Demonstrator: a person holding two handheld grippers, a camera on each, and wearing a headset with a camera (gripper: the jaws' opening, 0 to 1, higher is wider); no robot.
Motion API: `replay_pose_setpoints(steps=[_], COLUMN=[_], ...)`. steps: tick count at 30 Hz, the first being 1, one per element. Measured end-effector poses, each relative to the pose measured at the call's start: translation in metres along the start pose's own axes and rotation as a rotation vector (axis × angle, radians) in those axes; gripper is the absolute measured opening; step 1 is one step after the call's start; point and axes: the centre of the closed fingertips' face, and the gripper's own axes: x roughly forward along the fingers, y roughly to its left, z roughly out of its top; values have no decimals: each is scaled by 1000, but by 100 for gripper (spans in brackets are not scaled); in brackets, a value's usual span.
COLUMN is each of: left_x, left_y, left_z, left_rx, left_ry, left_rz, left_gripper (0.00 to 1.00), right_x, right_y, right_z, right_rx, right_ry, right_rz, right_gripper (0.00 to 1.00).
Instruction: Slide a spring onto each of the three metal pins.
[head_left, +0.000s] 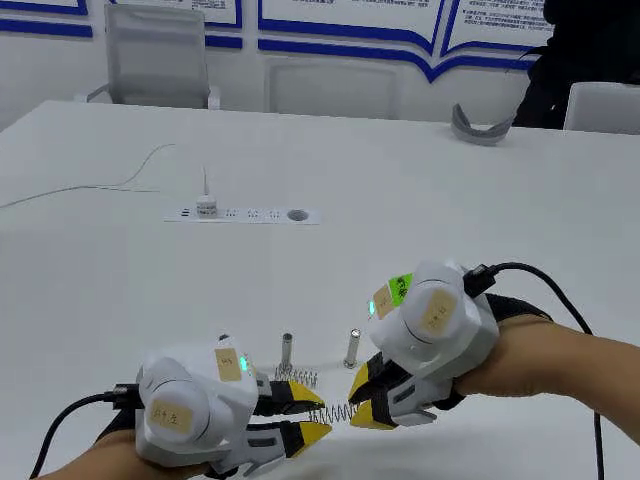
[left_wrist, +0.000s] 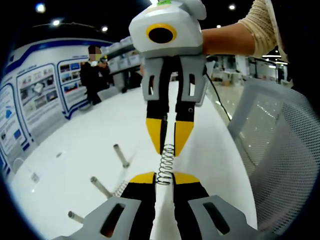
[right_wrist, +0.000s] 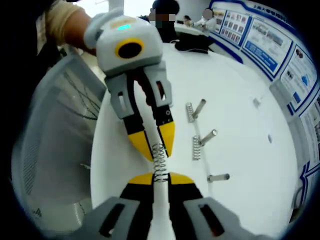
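Where they meet over the table (head_left: 100, 270), left gripper (head_left: 308, 412) and right gripper (head_left: 362, 398) each pinch one end of a spring (head_left: 335, 410). Pins (head_left: 352, 348) stand just beyond, one half hidden by the left gripper; loose springs (head_left: 300, 377) lie beside them.

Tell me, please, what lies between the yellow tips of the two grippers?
A thin coiled metal spring, one end held by the left gripper, the other by the right gripper, as the left gripper view shows.
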Motion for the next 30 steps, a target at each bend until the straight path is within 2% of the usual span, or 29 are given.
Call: replay_pose_setpoints(steps=[10,20,26,30], left_x=[0,-1,-2,-2], left_y=[-1,-3,-3,-3], left_z=[1,4,5,5], left_rx=[6,5,2,-1], left_ry=[0,-7,-12,-15], left_rz=[-4,-2,1,4], left_gripper=[11,11,11,11], right_x=[-12,-16,-16,-14], right_y=[3,6,6,7], right_z=[19,38,43,41], right_rx=[-24,-60,-65,-39], right_ry=[-19,-43,-51,-48], right_rz=[-10,-18,-18,-4], right_gripper=[11,11,11,13])
